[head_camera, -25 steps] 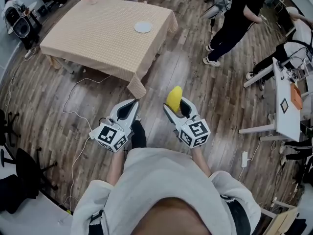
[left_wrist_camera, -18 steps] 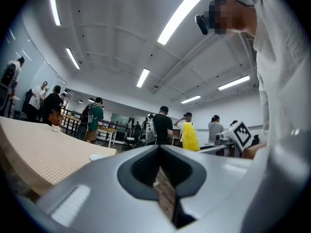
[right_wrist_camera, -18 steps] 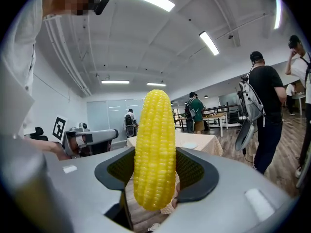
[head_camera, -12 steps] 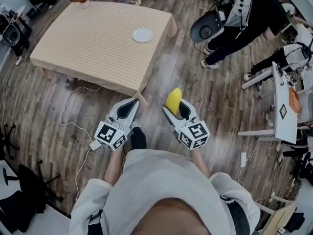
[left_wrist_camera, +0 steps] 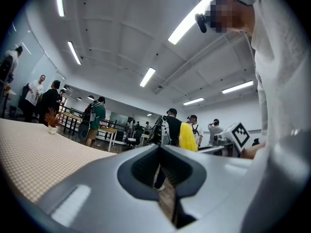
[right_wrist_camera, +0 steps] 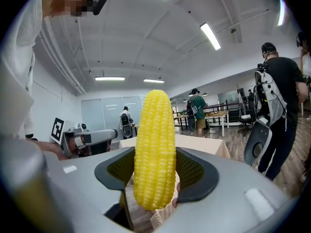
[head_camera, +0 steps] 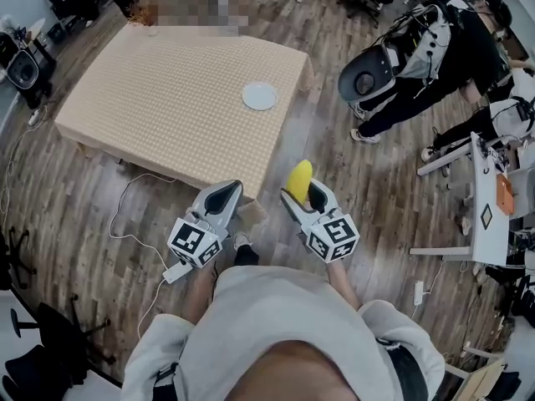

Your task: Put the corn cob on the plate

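Observation:
A yellow corn cob stands upright between the jaws of my right gripper, which is shut on it. In the head view the corn cob sticks up from the right gripper, just off the near corner of the table. A small white plate lies on the beige checked cloth near the table's right edge, ahead of both grippers. My left gripper is held level beside the right one, over the table's near corner, shut with nothing in it.
A person with a backpack bends over beyond the table's right side. A white desk stands at the far right. Cables trail over the wooden floor at the left, beside a black chair base. A small vase sits on the table's far corner.
The table and plate have come nearer in the head view, and the table's near corner now lies under the left gripper. Both grippers keep their pose, the corn still gripped.

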Demonstrator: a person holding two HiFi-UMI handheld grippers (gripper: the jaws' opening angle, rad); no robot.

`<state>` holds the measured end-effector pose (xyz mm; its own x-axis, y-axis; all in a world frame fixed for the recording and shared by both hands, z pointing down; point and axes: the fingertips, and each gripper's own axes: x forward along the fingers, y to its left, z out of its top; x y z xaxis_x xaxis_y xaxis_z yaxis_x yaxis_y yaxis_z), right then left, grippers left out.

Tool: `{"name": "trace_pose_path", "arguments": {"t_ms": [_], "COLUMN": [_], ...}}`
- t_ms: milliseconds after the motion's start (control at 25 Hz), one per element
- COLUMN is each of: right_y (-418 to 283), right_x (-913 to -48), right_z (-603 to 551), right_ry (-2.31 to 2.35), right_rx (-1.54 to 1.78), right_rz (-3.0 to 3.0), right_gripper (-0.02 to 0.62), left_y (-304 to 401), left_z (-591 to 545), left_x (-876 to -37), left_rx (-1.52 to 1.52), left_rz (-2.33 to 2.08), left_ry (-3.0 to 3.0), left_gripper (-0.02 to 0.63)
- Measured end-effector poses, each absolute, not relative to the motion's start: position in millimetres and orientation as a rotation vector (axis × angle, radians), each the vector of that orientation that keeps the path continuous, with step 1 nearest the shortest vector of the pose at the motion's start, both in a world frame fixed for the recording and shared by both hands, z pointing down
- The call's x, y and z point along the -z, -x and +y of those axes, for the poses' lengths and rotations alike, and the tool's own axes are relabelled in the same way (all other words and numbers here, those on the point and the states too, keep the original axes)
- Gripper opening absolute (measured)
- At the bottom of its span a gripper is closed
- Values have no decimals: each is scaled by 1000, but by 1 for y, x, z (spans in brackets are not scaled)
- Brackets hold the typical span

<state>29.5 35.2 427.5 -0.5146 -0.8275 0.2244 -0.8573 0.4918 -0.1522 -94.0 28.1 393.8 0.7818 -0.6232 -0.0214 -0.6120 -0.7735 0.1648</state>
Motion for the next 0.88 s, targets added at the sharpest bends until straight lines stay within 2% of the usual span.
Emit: {"name": "trace_pose_path", "arguments": {"t_ms": [520, 880], "right_y": [3, 2], "right_x": [-421, -432], "right_z": [-64, -75], "right_ry": [-1516, -1530], "right_rx": [-345, -387], "right_rz": [-2593, -2571], "right_gripper": [253, 252], "left_y": [122, 116], "left_z": [-77, -92], "left_x": [-385, -392], "left_rx": [120, 101], "left_rz": [-926, -886], "left_ry": [-2870, -2868], "left_gripper": [8, 8]}}
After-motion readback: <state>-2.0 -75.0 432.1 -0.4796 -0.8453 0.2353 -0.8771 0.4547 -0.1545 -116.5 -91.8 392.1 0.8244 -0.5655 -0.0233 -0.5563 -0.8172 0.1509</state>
